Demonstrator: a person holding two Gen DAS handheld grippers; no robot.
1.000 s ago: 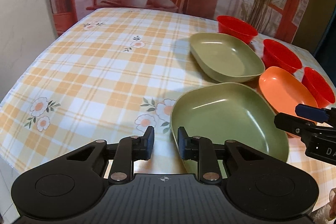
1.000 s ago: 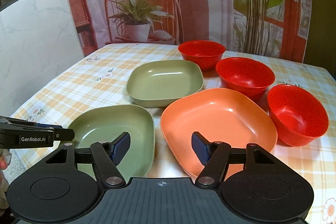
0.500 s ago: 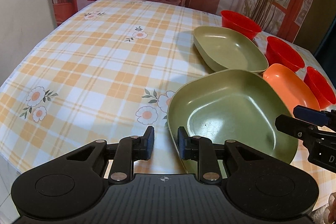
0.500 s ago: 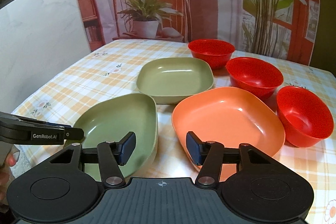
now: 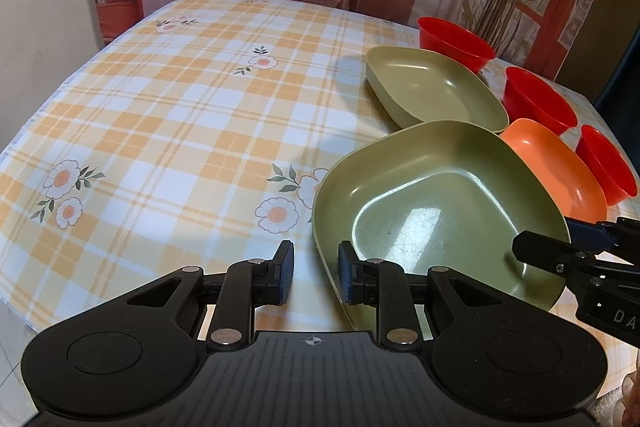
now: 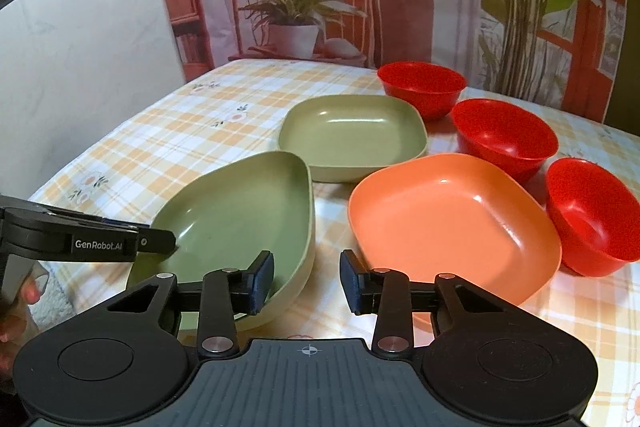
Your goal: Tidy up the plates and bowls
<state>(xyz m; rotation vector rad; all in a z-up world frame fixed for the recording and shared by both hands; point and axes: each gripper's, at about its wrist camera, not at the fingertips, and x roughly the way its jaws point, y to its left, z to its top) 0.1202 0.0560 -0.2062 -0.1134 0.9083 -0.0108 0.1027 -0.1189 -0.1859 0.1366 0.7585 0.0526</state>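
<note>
Green plastic is what the left gripper (image 5: pixel 312 277) is set against: the rim of the nearer green plate (image 5: pixel 440 211) is seen between its two fingers, which stand a little apart, and whether the rim is actually pinched cannot be told. This plate is tilted, its gripper-side edge raised, near the front edge of the checked tablecloth (image 5: pixel 180 115). In the right wrist view the same plate (image 6: pixel 240 227) is seen with the left gripper (image 6: pixel 160 241) at its left rim. The right gripper (image 6: pixel 307 281) is held with its fingers spread, the left finger over the plate's right rim and the right finger over the near edge of the orange plate (image 6: pixel 452 219); nothing is held between them. A second green plate (image 6: pixel 352 135) is placed farther back, just behind both. Three red bowls (image 6: pixel 504 135) are lined along the right side of the tablecloth, close to the orange plate.
</note>
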